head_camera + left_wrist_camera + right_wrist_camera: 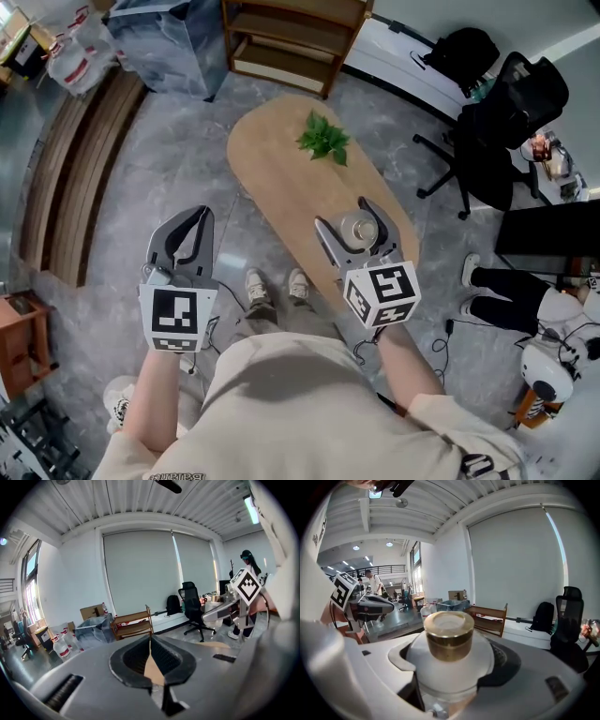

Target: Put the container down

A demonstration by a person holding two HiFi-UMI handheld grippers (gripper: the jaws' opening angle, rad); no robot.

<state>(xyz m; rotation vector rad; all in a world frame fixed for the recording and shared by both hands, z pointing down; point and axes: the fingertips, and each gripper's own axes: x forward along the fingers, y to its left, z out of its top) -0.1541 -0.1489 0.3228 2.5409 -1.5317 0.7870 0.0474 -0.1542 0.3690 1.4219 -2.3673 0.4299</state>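
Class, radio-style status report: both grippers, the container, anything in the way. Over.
Left gripper shut, empty, over the floor. Right gripper shut on the container, over the wooden table. Only a plant on the table, farther along, apart.

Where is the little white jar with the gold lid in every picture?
Head view: the small round white container with a gold lid is right of centre, held in the right gripper.
Left gripper view: small, right of centre.
Right gripper view: in the middle, clamped between the jaws.
Shared landmark: the brown wooden shelf unit.
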